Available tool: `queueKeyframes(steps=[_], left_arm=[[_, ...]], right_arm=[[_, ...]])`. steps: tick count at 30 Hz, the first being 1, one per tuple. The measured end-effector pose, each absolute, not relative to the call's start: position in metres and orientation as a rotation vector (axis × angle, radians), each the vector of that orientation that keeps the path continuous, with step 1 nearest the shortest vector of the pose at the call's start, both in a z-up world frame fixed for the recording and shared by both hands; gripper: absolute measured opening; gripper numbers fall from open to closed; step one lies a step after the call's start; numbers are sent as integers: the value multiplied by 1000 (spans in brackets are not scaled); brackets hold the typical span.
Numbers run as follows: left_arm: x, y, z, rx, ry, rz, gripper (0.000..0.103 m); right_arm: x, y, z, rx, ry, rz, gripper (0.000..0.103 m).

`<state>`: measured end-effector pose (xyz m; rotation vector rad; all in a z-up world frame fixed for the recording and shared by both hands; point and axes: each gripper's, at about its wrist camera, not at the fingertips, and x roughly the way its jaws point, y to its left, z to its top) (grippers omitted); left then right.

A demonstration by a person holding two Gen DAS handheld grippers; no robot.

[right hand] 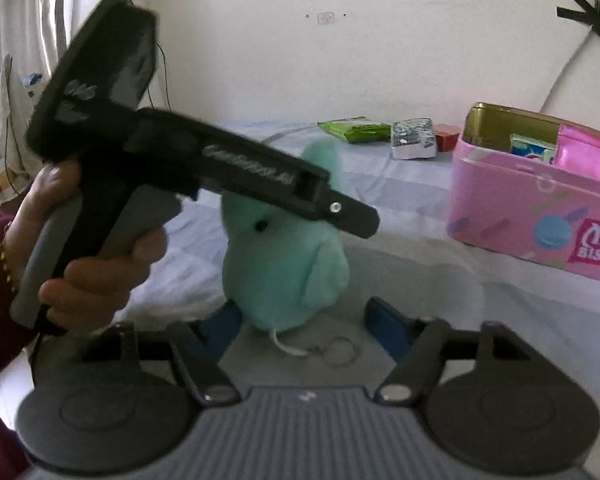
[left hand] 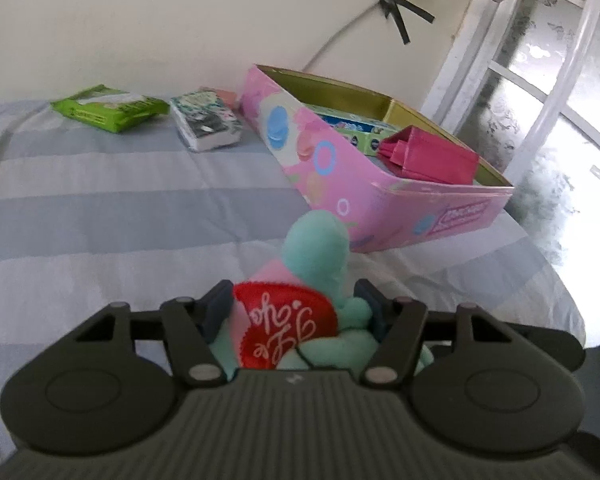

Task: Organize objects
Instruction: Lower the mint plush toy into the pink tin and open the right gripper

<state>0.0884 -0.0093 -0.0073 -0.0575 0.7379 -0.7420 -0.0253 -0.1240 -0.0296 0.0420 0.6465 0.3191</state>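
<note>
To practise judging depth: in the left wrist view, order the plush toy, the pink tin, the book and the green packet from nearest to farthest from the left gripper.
1. Plush toy, between the left gripper's fingers.
2. Pink tin, ahead to the right.
3. Book, farther back, left of the tin.
4. Green packet, farthest left, by the wall.

On the bed (left hand: 100,200), the plush toy (left hand: 320,248) lies nearest, the open tin (left hand: 340,168) stands behind it at the right edge, and two packets (left hand: 112,108) (left hand: 206,122) lie left of the tin toward the far edge.
</note>
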Motion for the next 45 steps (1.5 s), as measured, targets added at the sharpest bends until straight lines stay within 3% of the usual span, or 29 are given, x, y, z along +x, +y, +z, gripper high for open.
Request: queueKeyframes(steps=[2, 6, 14, 16, 17, 18, 19, 20, 29, 45], left_arm=[[89, 1, -5, -112, 749, -724, 66], [89, 2, 21, -217, 712, -758, 64], [91, -95, 97, -76, 496, -860, 65], [96, -125, 107, -37, 427, -818, 76], [99, -138, 109, -10, 379, -762, 95], [104, -150, 109, 22, 348, -700, 101], [111, -159, 106, 49, 347, -638, 101], [120, -167, 102, 65, 382, -583, 100], [128, -135, 70, -33, 475, -496, 100], [64, -107, 70, 85, 456, -432, 100]], right_arm=[[-27, -123, -29, 59, 637, 364, 34], [-35, -121, -18, 33, 565, 311, 32], [-38, -176, 28, 70, 357, 96, 32], [-23, -198, 34, 130, 349, 60, 33], [-10, -207, 36, 162, 350, 36, 33], [6, -215, 37, 182, 354, -5, 36], [22, -221, 36, 187, 365, -33, 45], [36, -227, 34, 199, 381, -68, 47], [6, -257, 13, 391, 330, -120, 51], [-36, -259, 39, 397, 264, -217, 58]])
